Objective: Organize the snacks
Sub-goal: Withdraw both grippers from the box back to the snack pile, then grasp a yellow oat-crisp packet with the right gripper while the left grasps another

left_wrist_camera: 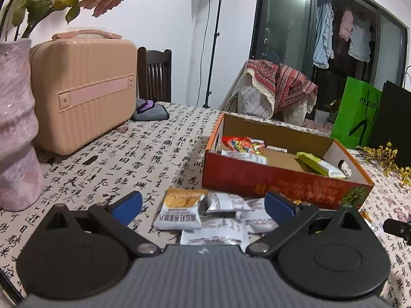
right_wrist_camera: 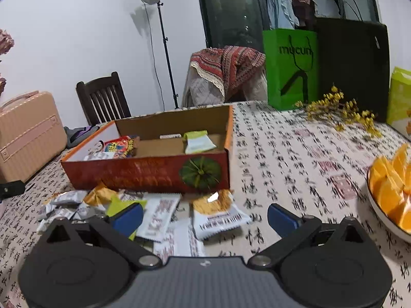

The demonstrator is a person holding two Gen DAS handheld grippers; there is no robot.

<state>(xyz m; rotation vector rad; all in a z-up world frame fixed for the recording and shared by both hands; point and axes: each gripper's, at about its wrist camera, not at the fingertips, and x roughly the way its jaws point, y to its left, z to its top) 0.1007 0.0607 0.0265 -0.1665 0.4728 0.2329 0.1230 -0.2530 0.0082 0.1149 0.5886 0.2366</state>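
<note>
Both tools are released, grasping nothing: my left tool (left_wrist_camera: 203,204) and right tool (right_wrist_camera: 204,213) hover over the snack packets (left_wrist_camera: 213,218) heaped just before the cardboard box (left_wrist_camera: 282,179). I should pinch one loose top packet by its edge. Buried packets stay hidden; labels are unreadable.

A pink suitcase (left_wrist_camera: 82,95) stands beside a vase (left_wrist_camera: 15,125); a green bag (right_wrist_camera: 291,68) stands behind yellow flowers (right_wrist_camera: 341,110).

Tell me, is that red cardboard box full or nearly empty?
Partly filled. The red box holds a colourful packet and a green packet, with bare cardboard floor between; more snacks lie outside on the table.
</note>
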